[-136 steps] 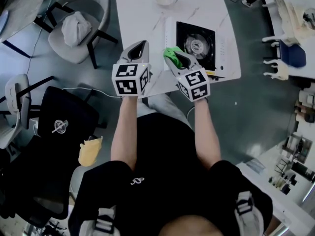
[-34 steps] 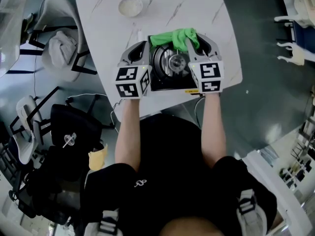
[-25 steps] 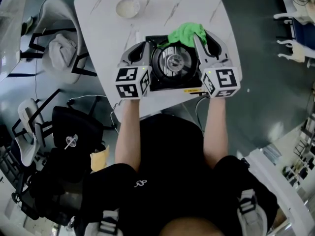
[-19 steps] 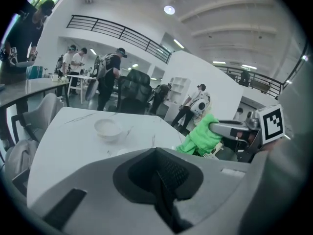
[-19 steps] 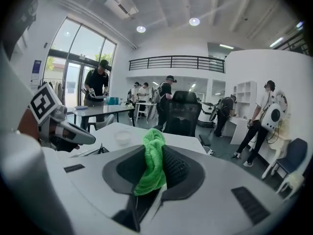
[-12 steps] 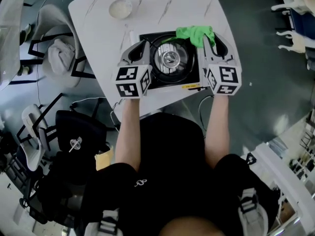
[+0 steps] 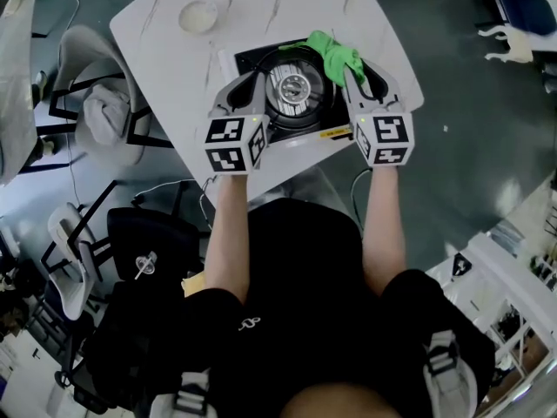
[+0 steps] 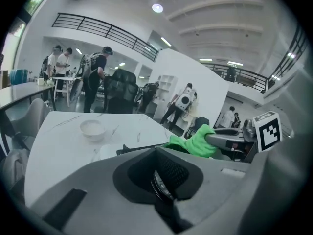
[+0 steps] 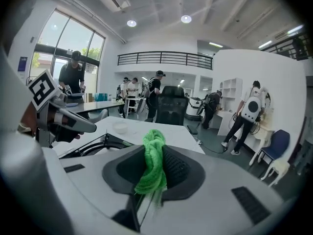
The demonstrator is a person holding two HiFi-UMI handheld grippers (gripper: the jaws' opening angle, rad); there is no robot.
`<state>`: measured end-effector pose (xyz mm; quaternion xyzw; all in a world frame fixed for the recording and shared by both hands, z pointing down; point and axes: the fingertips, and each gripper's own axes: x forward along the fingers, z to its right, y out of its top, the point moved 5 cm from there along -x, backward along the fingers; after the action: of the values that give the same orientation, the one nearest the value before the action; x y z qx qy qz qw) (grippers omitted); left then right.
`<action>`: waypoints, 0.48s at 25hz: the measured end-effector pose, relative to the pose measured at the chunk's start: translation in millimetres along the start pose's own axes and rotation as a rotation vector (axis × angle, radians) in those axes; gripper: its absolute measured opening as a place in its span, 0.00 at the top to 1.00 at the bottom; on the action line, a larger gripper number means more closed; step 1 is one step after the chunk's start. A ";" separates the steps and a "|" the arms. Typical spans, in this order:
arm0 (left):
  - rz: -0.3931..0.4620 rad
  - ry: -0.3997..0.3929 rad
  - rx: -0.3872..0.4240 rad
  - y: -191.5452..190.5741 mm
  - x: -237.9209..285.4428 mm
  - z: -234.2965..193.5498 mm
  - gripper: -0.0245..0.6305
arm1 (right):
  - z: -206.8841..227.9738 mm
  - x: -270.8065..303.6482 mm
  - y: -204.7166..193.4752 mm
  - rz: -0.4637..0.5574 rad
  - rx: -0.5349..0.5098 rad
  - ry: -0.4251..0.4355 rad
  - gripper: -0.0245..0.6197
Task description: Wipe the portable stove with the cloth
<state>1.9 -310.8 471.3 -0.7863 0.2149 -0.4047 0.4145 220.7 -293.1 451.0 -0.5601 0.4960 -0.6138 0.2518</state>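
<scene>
Right gripper [image 7: 350, 66] clenched on cloth [image 7: 334, 49] over stove [image 7: 291, 86] corner; left gripper [image 7: 251, 84] closed, empty (forearms [image 7: 226, 238] outstretched, parallel).

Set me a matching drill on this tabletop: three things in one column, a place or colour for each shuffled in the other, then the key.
1. cloth
2. bowl
3. portable stove

A. black-topped, flanked by the left claw and right claw
B. white, alone on the table, apart from the stove
C. green, clamped in the right claw

Pairs: 1-C, 2-B, 3-A
</scene>
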 end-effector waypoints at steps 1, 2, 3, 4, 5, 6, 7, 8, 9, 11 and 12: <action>-0.001 -0.004 0.003 -1.9 -3.7 0.8 0.96 | -6.3 -2.5 -4.4 -0.010 0.000 0.006 0.84; -0.001 -0.007 0.006 -3.8 -8.0 1.6 0.96 | -12.4 -5.7 -8.7 -0.018 0.000 0.010 0.84; -0.001 -0.010 0.009 -5.6 -12.6 2.4 0.96 | -18.0 -9.1 -12.7 -0.024 0.002 0.011 0.84; 0.000 -0.014 0.014 -7.0 -17.3 3.2 0.96 | -22.9 -12.4 -16.1 -0.031 0.004 0.009 0.84; 0.001 -0.017 0.019 -8.1 -22.0 4.0 0.96 | -27.2 -15.6 -19.2 -0.039 0.005 0.006 0.84; 0.002 -0.021 0.024 -9.1 -26.7 4.8 0.96 | -30.8 -18.7 -21.9 -0.048 0.008 0.003 0.84; 0.003 -0.024 0.028 -10.1 -31.8 5.2 0.96 | -33.9 -22.0 -24.2 -0.054 0.012 -0.001 0.84; 0.004 -0.025 0.032 -11.3 -37.2 5.4 0.96 | -36.6 -25.6 -26.0 -0.057 0.017 -0.007 0.84; 0.006 -0.026 0.035 -12.7 -43.1 5.4 0.96 | -39.1 -29.8 -27.7 -0.058 0.021 -0.014 0.84; 0.010 -0.026 0.040 -16.0 -54.7 5.0 0.96 | -43.3 -39.0 -31.5 -0.062 0.030 -0.031 0.84; 0.012 -0.026 0.043 -17.5 -60.3 4.5 0.96 | -44.9 -43.1 -33.7 -0.066 0.039 -0.042 0.84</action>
<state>-29.3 -258.2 456.6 -0.7811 0.2054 -0.3963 0.4366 197.5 -228.3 467.6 -0.5839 0.4599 -0.6194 0.2527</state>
